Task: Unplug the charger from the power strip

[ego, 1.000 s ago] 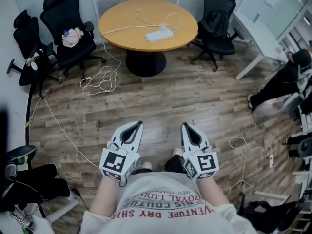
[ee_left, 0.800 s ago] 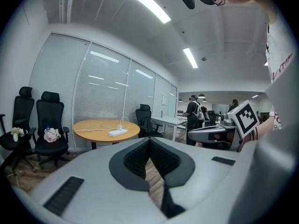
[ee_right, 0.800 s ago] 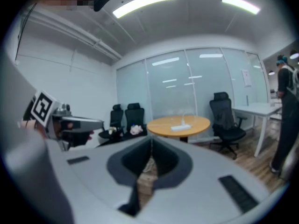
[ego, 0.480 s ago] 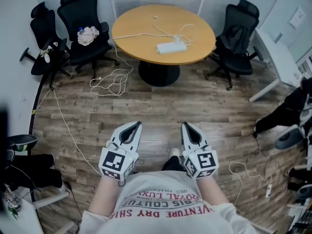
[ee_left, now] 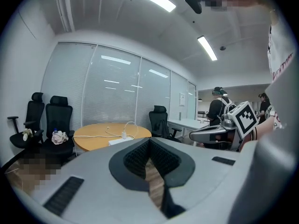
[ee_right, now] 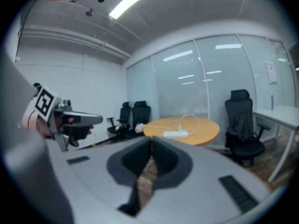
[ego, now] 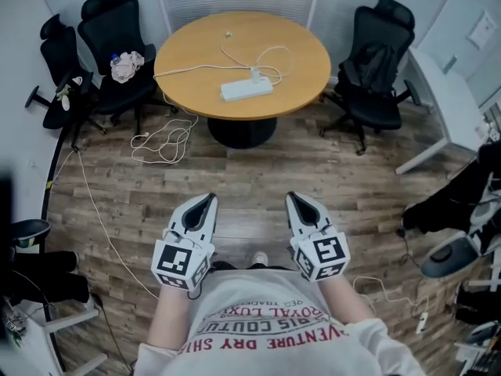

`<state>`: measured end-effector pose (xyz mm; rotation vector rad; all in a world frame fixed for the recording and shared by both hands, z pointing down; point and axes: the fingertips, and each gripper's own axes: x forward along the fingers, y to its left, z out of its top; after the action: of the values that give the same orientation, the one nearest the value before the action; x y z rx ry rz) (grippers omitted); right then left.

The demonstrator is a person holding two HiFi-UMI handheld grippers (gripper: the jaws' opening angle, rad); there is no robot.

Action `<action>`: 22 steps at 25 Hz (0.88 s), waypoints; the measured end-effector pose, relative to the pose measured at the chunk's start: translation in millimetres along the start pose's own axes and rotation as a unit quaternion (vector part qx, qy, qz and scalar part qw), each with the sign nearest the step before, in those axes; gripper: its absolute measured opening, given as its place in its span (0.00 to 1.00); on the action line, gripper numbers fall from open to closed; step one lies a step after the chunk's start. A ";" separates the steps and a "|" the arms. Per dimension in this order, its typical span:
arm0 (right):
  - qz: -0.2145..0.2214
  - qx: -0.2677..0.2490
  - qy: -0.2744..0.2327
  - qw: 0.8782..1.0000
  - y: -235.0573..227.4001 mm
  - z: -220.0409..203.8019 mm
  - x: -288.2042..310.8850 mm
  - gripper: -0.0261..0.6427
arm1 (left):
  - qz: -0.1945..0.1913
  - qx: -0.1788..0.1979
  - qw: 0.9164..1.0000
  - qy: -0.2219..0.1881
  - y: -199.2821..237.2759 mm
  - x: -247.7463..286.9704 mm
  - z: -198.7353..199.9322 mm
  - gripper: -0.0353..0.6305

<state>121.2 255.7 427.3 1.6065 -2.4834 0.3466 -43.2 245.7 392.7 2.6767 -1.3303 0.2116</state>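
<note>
We are holding both grippers out low in front of us, level and side by side, well back from the round wooden table (ego: 196, 49). The left gripper (ego: 205, 200) is showing its jaws pressed together at the tips, with nothing between them; through the slit behind the pads we are only seeing wood-plank floor (ego: 258, 171). The right gripper (ego: 294, 198) is doing the same: jaws closed tip to tip and gripping nothing.

The white power strip (ego: 246, 90) is lying on the table, near the edge closest to us and a touch right of centre. The charger (ego: 254, 74) is sitting plugged into it, standing upright on the strip's far side. Its thin white cable (ego: 270, 53) is looping across the tabletop behind it. A second white cord (ego: 188, 69) is running from the strip's left end over the table's left edge, and a loose coil of cord (ego: 163, 138) is lying on the floor below.

Two black office chairs (ego: 117, 34) are standing to the table's left, one of them carrying a crumpled cloth bundle (ego: 125, 65). Another black chair (ego: 380, 53) is standing to the right, beside a white desk (ego: 434, 84). Both grippers are pointing toward the table, well apart from strip and charger.
</note>
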 end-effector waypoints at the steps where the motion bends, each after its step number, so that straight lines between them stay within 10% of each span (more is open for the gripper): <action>1: -0.001 -0.001 0.005 1.000 -11.0 -1.2 0.1 0.08 | -0.003 0.002 1.000 0.002 -6.5 10.3 0.2 0.10; 22: -0.094 0.019 0.021 0.995 -148.0 18.1 121.9 0.08 | -0.097 0.035 0.994 0.022 46.3 219.6 28.5 0.10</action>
<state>206.3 85.5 457.2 1.8105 -2.2850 0.4000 52.8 41.6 409.6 2.8182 -1.0595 0.2978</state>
